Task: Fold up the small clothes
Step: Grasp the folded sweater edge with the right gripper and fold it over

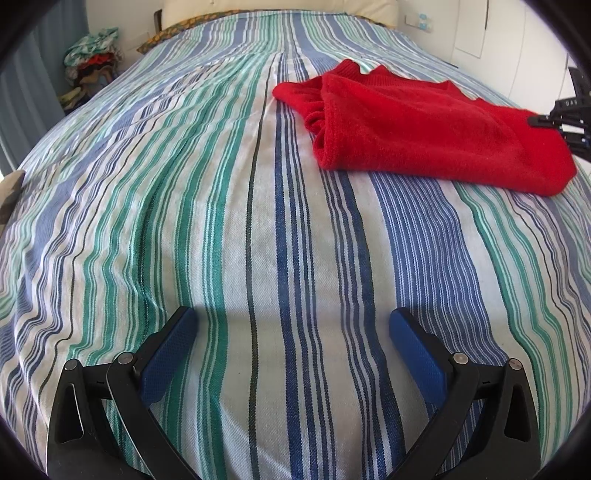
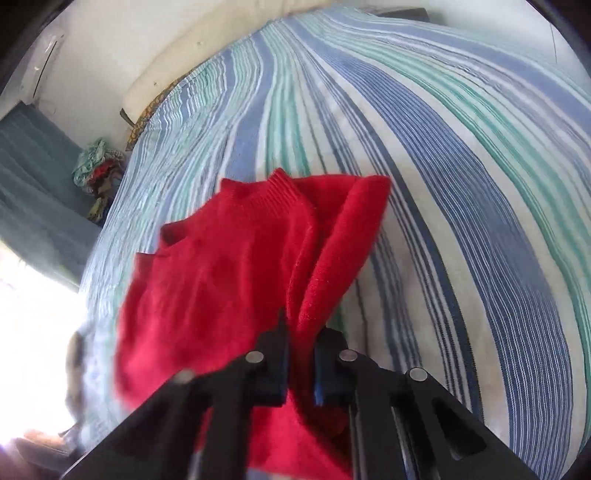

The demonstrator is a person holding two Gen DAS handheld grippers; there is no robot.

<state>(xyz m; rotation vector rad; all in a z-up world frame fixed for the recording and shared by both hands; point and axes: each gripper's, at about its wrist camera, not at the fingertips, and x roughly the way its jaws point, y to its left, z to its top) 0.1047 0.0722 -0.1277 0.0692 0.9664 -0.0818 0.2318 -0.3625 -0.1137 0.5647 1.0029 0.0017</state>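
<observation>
two claws are in use, one in each of my hands. my left claw (image 1: 293, 332) is spread wide, its blue pads (image 1: 168, 356) well apart and holding nothing; only the striped bedspread (image 1: 229, 229) shows between them. this claw hovers low over the cloth, and i cannot tell whether its tips touch it.

my right claw (image 2: 300, 363) is clenched on the red sweater (image 2: 229, 266). a ridge of the knit stands pinched between the two pads, which sit close together with red fabric filling the gap. ahead of this claw the sweater spreads away and to the left, partly lifted from the bedspread (image 2: 461, 184); a doubled fold rises ahead and slightly right of the pads, and a ribbed edge (image 2: 282, 190) lies at the far end. this view is blurred.

seen from the left claw, the sweater (image 1: 424, 122) lies ahead and to the right, well apart from the open pads. it is folded over on itself, a rolled edge facing the left claw, a ribbed hem at its far side. the right claw (image 1: 565, 118) appears at the far right edge of that view, touching the sweater's right end.

beyond the bed, ahead and left of both claws, a heap of mixed clothes (image 1: 92, 62) rests beside a blue curtain (image 1: 26, 92). a pale headboard cushion (image 1: 280, 9) runs along the far end of the bed.
</observation>
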